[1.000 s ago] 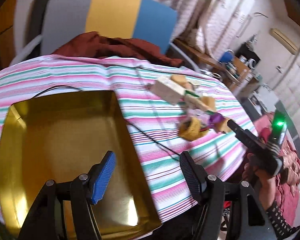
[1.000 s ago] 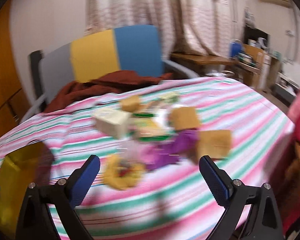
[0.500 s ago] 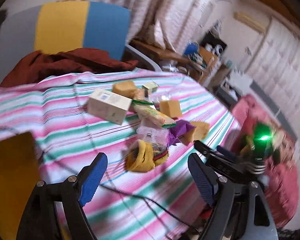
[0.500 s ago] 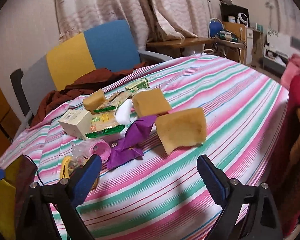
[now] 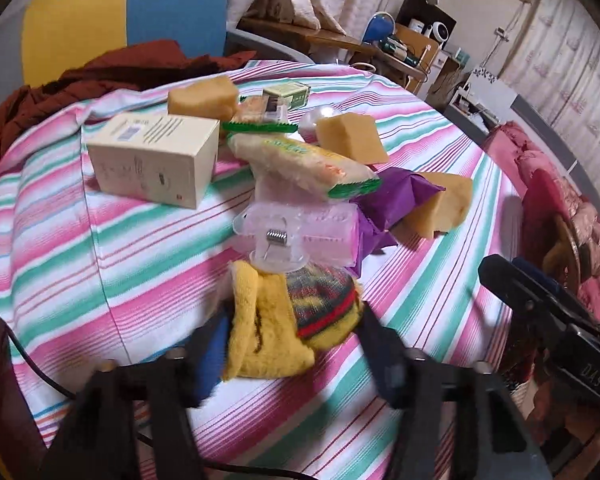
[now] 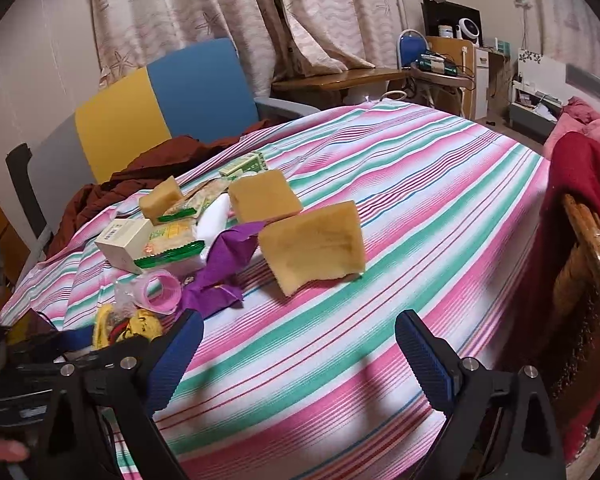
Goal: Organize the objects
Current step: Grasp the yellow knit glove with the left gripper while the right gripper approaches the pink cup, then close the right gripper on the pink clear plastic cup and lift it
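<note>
Left tongs (image 5: pixel 288 344) closing around a yellow sock bundle (image 5: pixel 284 320) near the counter's (image 5: pixel 60 248) front edge, pads not yet pressing | right tongs (image 6: pixel 296 354) spread, empty | next, likely: clamp, lift | beyond: clear clip (image 5: pixel 296 232), sponges (image 5: pixel 350 136), box (image 5: pixel 156 160).

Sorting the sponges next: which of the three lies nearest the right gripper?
The big sponge beside the purple wrapper; the other two sit farther back in the pile.
</note>
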{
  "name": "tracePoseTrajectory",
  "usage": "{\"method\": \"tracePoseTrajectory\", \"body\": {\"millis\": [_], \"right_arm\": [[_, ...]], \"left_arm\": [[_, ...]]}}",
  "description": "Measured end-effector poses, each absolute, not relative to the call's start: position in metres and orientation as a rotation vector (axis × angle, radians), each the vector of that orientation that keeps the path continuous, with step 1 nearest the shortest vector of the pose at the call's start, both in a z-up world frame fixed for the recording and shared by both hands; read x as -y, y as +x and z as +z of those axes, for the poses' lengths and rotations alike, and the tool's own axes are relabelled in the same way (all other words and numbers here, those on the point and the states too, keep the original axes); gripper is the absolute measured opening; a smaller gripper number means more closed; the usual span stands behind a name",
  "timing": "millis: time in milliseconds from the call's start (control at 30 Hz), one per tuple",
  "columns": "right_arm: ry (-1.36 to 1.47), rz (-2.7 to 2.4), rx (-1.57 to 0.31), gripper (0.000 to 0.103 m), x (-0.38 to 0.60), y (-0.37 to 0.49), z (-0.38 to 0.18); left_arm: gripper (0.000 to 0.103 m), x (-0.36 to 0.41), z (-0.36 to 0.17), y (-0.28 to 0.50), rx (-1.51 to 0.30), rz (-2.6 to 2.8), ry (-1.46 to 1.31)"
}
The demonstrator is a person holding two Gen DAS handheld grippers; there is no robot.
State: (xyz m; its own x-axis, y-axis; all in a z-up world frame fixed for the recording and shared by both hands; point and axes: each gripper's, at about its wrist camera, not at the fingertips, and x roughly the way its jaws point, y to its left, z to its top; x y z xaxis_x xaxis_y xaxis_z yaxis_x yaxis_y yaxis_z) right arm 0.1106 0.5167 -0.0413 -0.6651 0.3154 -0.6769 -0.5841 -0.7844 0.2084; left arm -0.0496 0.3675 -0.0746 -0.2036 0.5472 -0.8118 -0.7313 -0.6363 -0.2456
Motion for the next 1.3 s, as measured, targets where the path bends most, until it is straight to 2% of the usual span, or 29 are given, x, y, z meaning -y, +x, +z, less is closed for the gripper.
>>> {"method": "tracePoseTrajectory", "body": {"millis": [133,233,367,467,633,900,933,967,1000,1033,1133,1233,1300], "right_arm": [[-0.869,2.475,-0.558,0.097,-0.508,0.1,-0.038],[-0.873,2.529,-0.547,0.097,-0.497,0.087,-0.035],[-0.866,2.59,-0.508,0.094,-0.482,0.073,-0.029],[-0.886,2.611,-0.511,0.082,-0.477,0.063,-0.026],[-0.956,2.677,-0.585,0.081,-0.466,0.051,-0.026],[-1.238,2.715,-0.809,0.081,-0.441,0.025,-0.056],[-1.27,2.705,-0.829,0.078,-0.438,0.022,-0.062],[-1.287,2.703,-0.852,0.069,-0.438,0.019,-0.065],[-1.294,2.706,-0.901,0.068,-0.438,0.019,-0.068],[-1.299,2.698,-0.965,0.062,-0.438,0.017,-0.071],[-1.28,2.727,-0.924,0.044,-0.428,0.015,-0.064],[-1.256,2.736,-0.748,0.043,-0.418,0.016,-0.053],[-1.244,2.726,-0.754,0.043,-0.421,0.018,-0.05]], "left_arm": [[0.039,-0.354,-0.072,-0.05,-0.217,1.928,-1.187],[0.035,-0.342,-0.067,-0.048,-0.183,1.934,-1.191],[0.035,-0.322,-0.058,-0.041,-0.128,1.94,-1.199],[0.033,-0.313,-0.052,-0.032,-0.174,1.954,-1.192],[0.033,-0.304,-0.051,-0.016,-0.261,1.974,-1.148],[0.033,-0.293,-0.06,-0.008,-0.215,1.958,-1.168],[0.033,-0.293,-0.06,-0.007,-0.218,1.957,-1.165],[0.033,-0.293,-0.06,-0.006,-0.221,1.956,-1.164],[0.033,-0.292,-0.059,-0.005,-0.221,1.956,-1.163],[0.033,-0.291,-0.059,-0.005,-0.216,1.956,-1.163],[0.032,-0.286,-0.056,-0.004,-0.189,1.95,-1.168],[0.032,-0.278,-0.051,0.001,-0.172,1.947,-1.156],[0.032,-0.27,-0.045,0.005,-0.151,1.957,-1.141]]}}
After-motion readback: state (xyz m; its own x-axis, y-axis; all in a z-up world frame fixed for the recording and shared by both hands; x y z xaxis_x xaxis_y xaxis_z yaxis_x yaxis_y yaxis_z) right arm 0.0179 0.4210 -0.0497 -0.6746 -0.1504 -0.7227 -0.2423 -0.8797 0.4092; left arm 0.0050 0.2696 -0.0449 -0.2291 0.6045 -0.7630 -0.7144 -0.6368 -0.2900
